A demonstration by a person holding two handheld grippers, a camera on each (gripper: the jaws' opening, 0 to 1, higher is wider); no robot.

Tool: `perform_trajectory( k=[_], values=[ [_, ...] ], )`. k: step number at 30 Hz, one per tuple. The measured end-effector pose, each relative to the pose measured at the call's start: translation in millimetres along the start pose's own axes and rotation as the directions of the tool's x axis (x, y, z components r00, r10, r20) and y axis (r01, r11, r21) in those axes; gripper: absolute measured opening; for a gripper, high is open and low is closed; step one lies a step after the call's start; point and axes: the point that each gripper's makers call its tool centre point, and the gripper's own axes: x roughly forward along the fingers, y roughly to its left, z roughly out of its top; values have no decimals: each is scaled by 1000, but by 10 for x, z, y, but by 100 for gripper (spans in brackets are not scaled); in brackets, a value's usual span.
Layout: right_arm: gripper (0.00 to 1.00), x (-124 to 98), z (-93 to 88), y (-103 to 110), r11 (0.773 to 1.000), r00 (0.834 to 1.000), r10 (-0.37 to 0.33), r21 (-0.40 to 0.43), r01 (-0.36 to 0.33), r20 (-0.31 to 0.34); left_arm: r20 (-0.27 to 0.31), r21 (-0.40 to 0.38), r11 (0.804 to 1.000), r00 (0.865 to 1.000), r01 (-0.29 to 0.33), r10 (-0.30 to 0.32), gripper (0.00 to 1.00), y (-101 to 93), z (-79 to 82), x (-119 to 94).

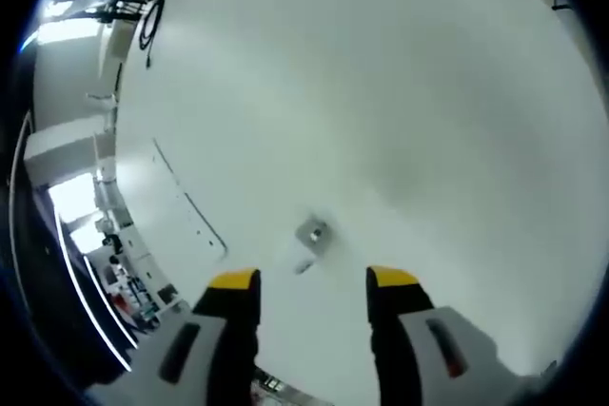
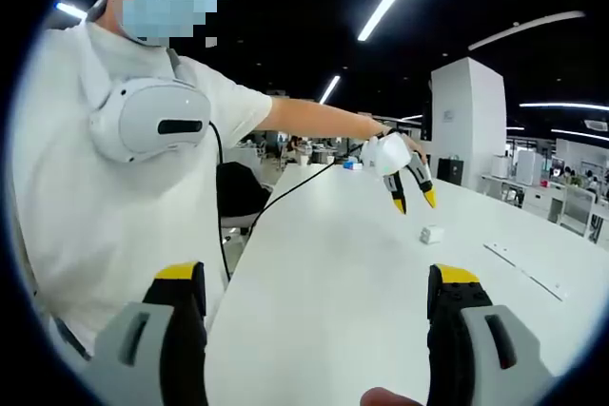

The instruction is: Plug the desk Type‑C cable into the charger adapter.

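Observation:
A small white charger adapter (image 1: 312, 233) lies on the white desk (image 1: 381, 92), just ahead of my left gripper (image 1: 314, 280), whose yellow-tipped jaws stand open around empty air. In the right gripper view the same adapter (image 2: 432, 233) sits far out on the desk (image 2: 333, 263), and the left gripper (image 2: 415, 203) hovers just above and left of it, pointing down. A black cable (image 2: 300, 185) runs along the desk's far part; another look at a black cable (image 1: 150, 26) is at the desk's far end. My right gripper (image 2: 317, 278) is open, low over the near desk, holding nothing.
A person in a white shirt (image 2: 105, 206) with a white headset (image 2: 152, 125) hanging at the neck stands at the desk's left, one arm stretched out over it. Narrow cable slots (image 2: 523, 268) (image 1: 190, 206) run in the desk surface. Other desks and a white pillar (image 2: 466, 121) stand behind.

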Motion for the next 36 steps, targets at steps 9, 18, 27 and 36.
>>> perform_trajectory(
  k=[9,18,27,36],
  values=[
    [98,-30,-14,-20,1000,1000,-7,4,7,1,-44,121,993,999,-1,6,34,38,-147,153],
    [98,-41,-22,-42,1000,1000,-13,8,13,-1,-35,187,982,999,-13,20,36,81,-125,267],
    [98,-58,-11,-46,1000,1000,-24,10,24,4,-55,349,937,997,-25,48,37,121,-144,378],
    [98,-69,-9,-75,1000,1000,-22,8,22,4,-36,386,922,998,-39,57,36,141,-42,427]
  ],
)
